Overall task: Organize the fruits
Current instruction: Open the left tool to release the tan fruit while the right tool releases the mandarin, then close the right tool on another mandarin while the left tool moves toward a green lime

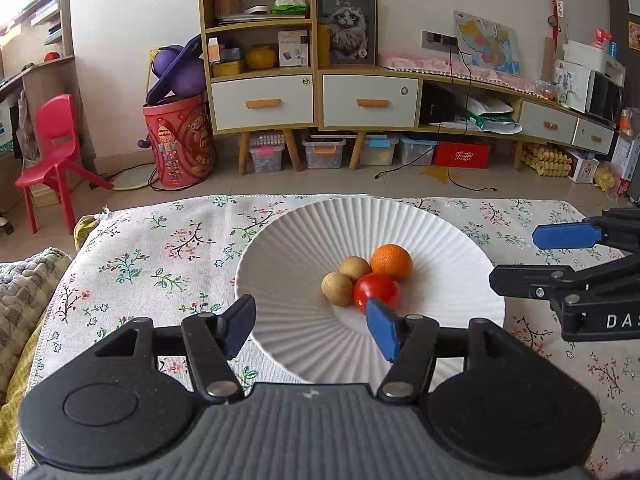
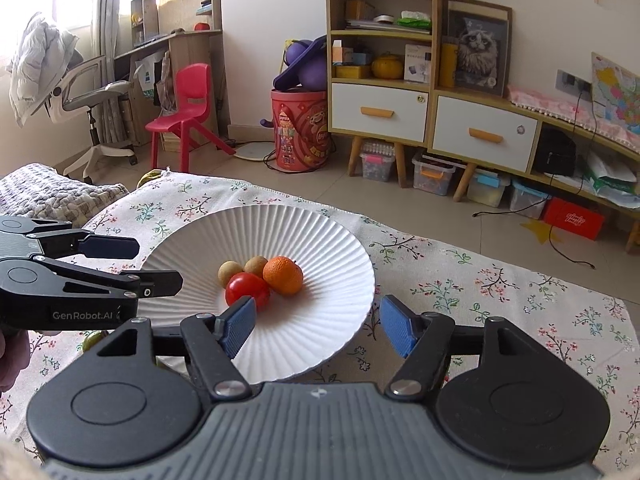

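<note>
A white ribbed plate (image 1: 296,240) (image 2: 320,232) sits on a floral cloth and holds an orange (image 1: 391,261) (image 2: 283,275), a red tomato (image 1: 377,289) (image 2: 247,289) and two small tan round fruits (image 1: 337,289) (image 1: 354,268) (image 2: 230,272) (image 2: 255,265). My left gripper (image 1: 312,326) is open and empty over the plate's near rim; it shows at the left of the right wrist view (image 2: 134,264). My right gripper (image 2: 316,326) is open and empty at the plate's near right rim; it shows at the right of the left wrist view (image 1: 516,258).
The floral cloth (image 1: 160,248) (image 2: 500,292) covers the table. A grey quilted fabric (image 1: 24,292) lies at the left edge. Beyond are a tiled floor, wooden cabinets (image 1: 264,92), a red chair (image 1: 56,148) and a red bin (image 1: 180,140).
</note>
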{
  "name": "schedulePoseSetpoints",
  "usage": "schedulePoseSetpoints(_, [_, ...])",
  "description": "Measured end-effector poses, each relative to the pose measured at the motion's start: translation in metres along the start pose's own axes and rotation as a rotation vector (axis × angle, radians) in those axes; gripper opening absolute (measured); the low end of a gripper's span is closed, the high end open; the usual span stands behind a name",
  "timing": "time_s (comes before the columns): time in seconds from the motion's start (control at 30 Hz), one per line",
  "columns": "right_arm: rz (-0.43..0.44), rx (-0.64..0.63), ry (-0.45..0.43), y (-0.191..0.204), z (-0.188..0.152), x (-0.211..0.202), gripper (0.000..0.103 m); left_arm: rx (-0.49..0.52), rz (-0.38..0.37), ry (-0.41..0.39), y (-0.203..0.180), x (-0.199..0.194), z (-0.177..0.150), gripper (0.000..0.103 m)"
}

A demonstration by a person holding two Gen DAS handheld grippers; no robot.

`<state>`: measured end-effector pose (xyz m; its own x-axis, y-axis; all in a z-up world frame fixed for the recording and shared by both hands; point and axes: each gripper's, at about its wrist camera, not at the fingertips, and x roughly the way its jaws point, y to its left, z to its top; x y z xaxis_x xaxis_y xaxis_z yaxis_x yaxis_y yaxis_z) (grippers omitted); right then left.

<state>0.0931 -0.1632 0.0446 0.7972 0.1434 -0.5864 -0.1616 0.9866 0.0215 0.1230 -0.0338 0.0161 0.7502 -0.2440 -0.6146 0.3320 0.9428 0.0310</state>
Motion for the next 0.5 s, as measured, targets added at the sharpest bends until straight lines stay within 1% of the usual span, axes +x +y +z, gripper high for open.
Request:
schedulePoseSetpoints(0.07, [0.002, 0.003, -0.003, 0.003, -0.001, -0.006, 0.072, -0.009, 0.007, 0.003, 0.004, -0.007, -0.003, 0.057])
schedulePoseSetpoints(0.1, [0.003, 0.004, -0.004, 0.005, -0.001, -0.009, 0.073, -0.011, 0.008, 0.003, 0.005, -0.010, -0.005, 0.058])
schedulePoseSetpoints(0.17, [0.008, 0.005, -0.003, 0.008, -0.003, -0.014, 0.076, -0.012, 0.012, 0.005, 0.008, -0.018, -0.008, 0.063])
schedulePoseSetpoints(0.23, [0.014, 0.002, 0.004, 0.012, -0.005, -0.018, 0.079, -0.014, 0.015, 0.004, 0.012, -0.025, -0.013, 0.066])
schedulePoseSetpoints(0.5, [0.043, -0.002, 0.017, 0.030, -0.015, -0.032, 0.085, -0.043, 0.008, 0.016, 0.021, -0.047, -0.023, 0.078])
